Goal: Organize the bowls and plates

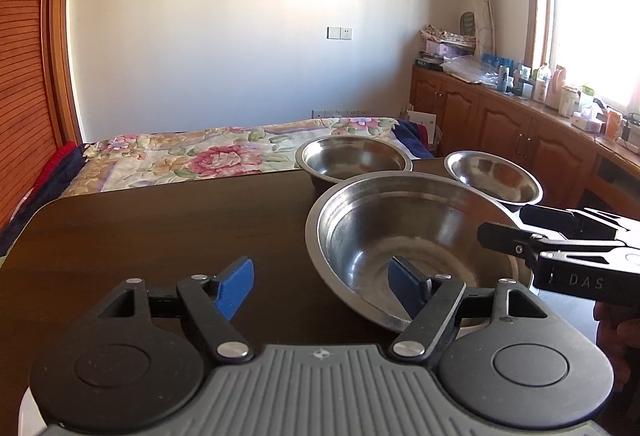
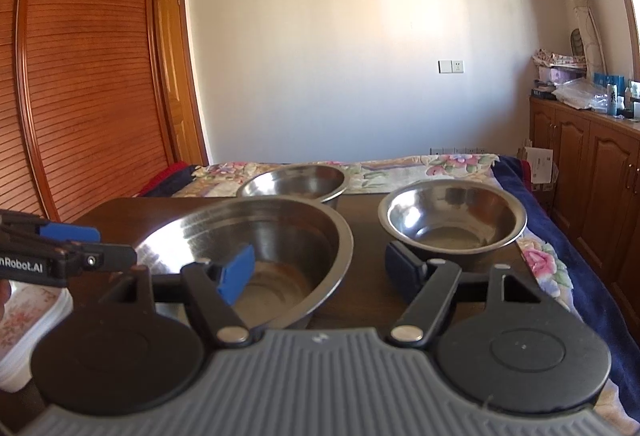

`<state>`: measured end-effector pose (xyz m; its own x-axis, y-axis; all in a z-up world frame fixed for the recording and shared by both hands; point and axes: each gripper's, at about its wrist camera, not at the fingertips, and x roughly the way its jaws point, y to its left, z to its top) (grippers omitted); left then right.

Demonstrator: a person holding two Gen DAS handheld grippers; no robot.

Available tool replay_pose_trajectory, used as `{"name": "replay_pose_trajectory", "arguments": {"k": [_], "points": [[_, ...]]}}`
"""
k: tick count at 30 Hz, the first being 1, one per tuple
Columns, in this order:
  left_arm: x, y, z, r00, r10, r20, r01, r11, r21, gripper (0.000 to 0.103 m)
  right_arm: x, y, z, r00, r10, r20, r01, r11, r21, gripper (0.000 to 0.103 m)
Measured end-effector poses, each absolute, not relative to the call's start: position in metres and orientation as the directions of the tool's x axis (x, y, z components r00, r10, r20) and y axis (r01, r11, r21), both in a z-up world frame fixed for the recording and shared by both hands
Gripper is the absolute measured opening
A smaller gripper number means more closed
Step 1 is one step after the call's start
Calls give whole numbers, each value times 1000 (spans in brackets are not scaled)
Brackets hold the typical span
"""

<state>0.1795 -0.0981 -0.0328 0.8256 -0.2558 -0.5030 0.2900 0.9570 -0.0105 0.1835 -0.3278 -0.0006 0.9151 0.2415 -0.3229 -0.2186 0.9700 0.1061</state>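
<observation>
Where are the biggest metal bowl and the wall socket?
Biggest metal bowl [image 1: 400, 236], left wrist view, on its inner wall.
Wall socket [image 1: 340, 33], left wrist view, on the middle of its white plate.

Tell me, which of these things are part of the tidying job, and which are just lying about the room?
Part of the job: large steel bowl; far steel bowl; small steel bowl; all on the dark table.

Just lying about: floral bedspread; bottles and clutter on the cabinets; white floral dishes, possibly.
</observation>
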Motion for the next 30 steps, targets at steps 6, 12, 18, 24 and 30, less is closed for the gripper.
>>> {"name": "replay_pose_trajectory", "arguments": {"k": [6, 12, 18, 24, 30], "points": [[185, -104, -34, 820, -267, -507, 302, 953, -15, 77, 188, -327, -3, 902, 265, -340, -243, 964, 107, 73], [189, -108, -37, 811, -271, -519, 315, 949, -4, 63, 187, -326, -3, 899, 271, -345, -248, 962, 111, 73], [192, -110, -40, 803, -275, -529, 313, 950, -18, 56, 193, -327, -3, 892, 270, -363, -243, 963, 119, 73], [198, -111, -44, 786, -272, -556, 307, 951, -31, 48, 196, -328, -5, 883, 276, -380, -244, 961, 130, 73], [199, -112, -41, 772, -292, -565, 323, 945, -48, 35, 198, -328, -6, 878, 280, -390, -245, 960, 136, 70]]}}
